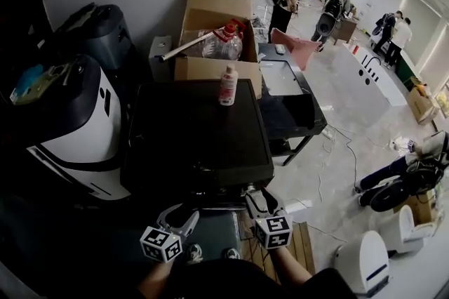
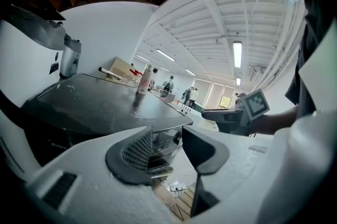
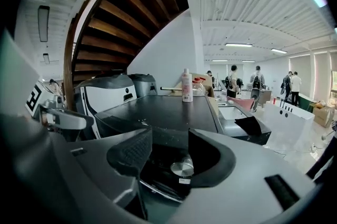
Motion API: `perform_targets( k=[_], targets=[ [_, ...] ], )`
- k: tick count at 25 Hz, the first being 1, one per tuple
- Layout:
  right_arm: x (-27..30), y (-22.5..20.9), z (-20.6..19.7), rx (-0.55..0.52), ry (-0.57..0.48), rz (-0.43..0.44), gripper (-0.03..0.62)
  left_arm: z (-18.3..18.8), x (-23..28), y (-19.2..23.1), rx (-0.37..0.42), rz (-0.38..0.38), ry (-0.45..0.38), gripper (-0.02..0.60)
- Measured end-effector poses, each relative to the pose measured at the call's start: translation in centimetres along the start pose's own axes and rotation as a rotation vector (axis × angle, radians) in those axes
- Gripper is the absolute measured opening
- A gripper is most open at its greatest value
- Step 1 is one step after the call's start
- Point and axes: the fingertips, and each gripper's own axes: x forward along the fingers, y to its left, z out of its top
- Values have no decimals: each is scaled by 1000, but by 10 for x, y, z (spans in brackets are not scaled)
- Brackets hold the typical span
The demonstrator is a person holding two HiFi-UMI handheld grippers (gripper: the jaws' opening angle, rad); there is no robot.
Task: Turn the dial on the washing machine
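Cluttered workshop; on the washing machine (image 1: 200, 125) near edge, right claw (image 3: 169, 145) straddles silver dial (image 3: 181, 168), unclenched; left claw (image 2: 167, 139) released, empty.

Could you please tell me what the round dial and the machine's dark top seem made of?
The small round silver dial: probably metal or metallised plastic, since its flat face shines brightly. The washing machine's dark flat top: glossy, likely glass or lacquered plastic, showing soft reflections.

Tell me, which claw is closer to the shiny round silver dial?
Right. The right claw has the shiny round silver dial between its open jaws. The left claw hangs off to the dial's left, empty.
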Motion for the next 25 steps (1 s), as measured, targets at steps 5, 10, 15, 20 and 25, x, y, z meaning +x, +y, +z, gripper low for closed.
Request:
perform_targets(
  k=[5,10,15,20,25],
  targets=[
    [-21,1,18,20,-62,-32,147,12,11,-8,17,-45,-5,161],
    [-38,4,30,40,-121,-54,51,29,18,-17,61,-86,-25,137],
    [-50,2,35,60,-149,-69,2,40,25,-25,115,-120,-30,132],
    [-58,6,38,94,-177,-55,2,38,28,-30,144,-132,-12,82],
    [-57,6,39,112,-189,-50,2,39,29,-28,153,-121,-16,11]
  ],
)
